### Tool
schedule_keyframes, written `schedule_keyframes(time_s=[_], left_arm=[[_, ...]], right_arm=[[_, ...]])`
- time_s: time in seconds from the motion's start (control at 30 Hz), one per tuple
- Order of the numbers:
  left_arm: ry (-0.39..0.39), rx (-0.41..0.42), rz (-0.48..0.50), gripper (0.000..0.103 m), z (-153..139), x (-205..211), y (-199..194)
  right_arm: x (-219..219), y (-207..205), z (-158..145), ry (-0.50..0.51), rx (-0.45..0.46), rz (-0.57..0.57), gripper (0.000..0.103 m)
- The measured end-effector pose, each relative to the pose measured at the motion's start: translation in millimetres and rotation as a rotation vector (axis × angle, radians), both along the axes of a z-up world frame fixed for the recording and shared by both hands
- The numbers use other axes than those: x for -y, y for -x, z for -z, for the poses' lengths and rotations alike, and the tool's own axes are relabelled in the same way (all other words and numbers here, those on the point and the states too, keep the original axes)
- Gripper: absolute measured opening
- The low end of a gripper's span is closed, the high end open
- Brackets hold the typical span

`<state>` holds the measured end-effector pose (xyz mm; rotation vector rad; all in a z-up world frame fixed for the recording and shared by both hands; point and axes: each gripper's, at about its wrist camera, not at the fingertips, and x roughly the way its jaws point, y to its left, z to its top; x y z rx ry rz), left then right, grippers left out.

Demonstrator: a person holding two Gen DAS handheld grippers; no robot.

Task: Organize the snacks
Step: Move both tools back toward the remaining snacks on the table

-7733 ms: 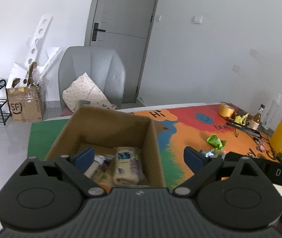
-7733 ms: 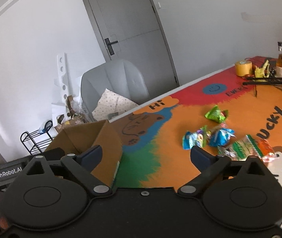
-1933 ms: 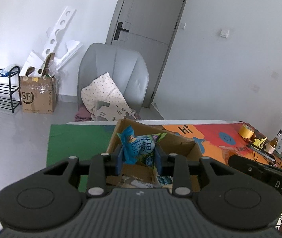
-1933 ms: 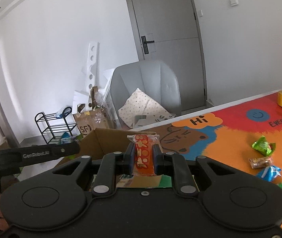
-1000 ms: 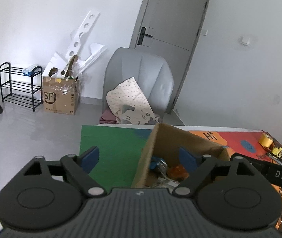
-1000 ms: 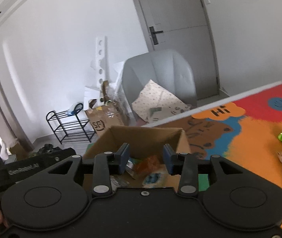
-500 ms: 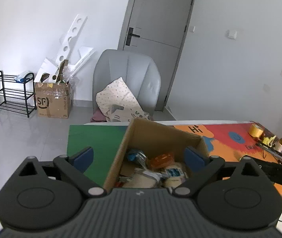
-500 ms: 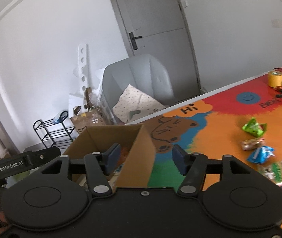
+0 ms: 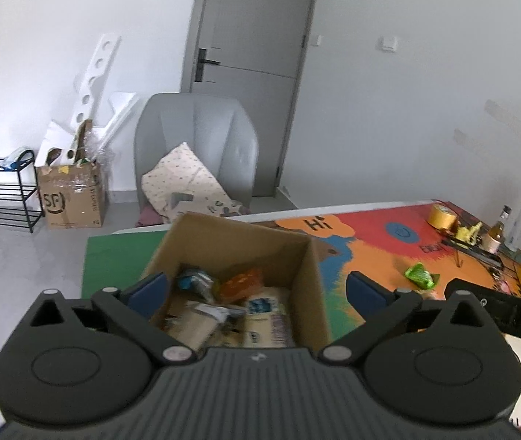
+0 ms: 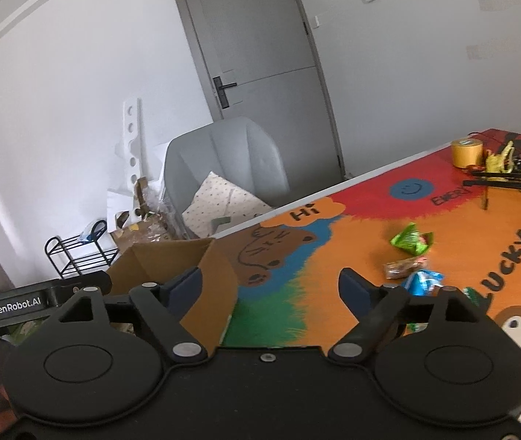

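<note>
Both grippers empty: left gripper [image 9: 256, 289] spread wide w/ the cardboard box [image 9: 308, 267] of snacks between its fingers, right gripper [image 10: 270, 289] just been opening, nothing in it, box edge by its left finger. Drop-off looks done. Next: swing right to the loose packets [image 10: 412, 238] beyond my right finger, grab one.

Cardboard box [image 9: 308, 275] on counter [image 10: 352, 256], snacks [image 9: 238, 286] inside; loose packets [image 10: 412, 238] right of box; chair [image 9: 194, 139] behind box.
</note>
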<state>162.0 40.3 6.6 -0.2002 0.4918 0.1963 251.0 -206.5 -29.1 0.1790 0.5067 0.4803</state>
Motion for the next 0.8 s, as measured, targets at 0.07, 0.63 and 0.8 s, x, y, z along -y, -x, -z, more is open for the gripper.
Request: schedule_keyframes(time_s=[0.07,0.63,0.8], left_arm=[[0.003,-0.003,0.012,0.103,0,6,-2],[-0.037,-0.002,0.156,0.103,-14,66,-33],[-0.031,-0.02,0.196,0.103,-10,81,-49]], right_arm=[[7,1,1,-0.001,0.001,0.009,0.087],[60,-5,-2,-0.001,0.01,0.079,0.095],[76,-12,-1,0.0,0.013,0.107,0.095]])
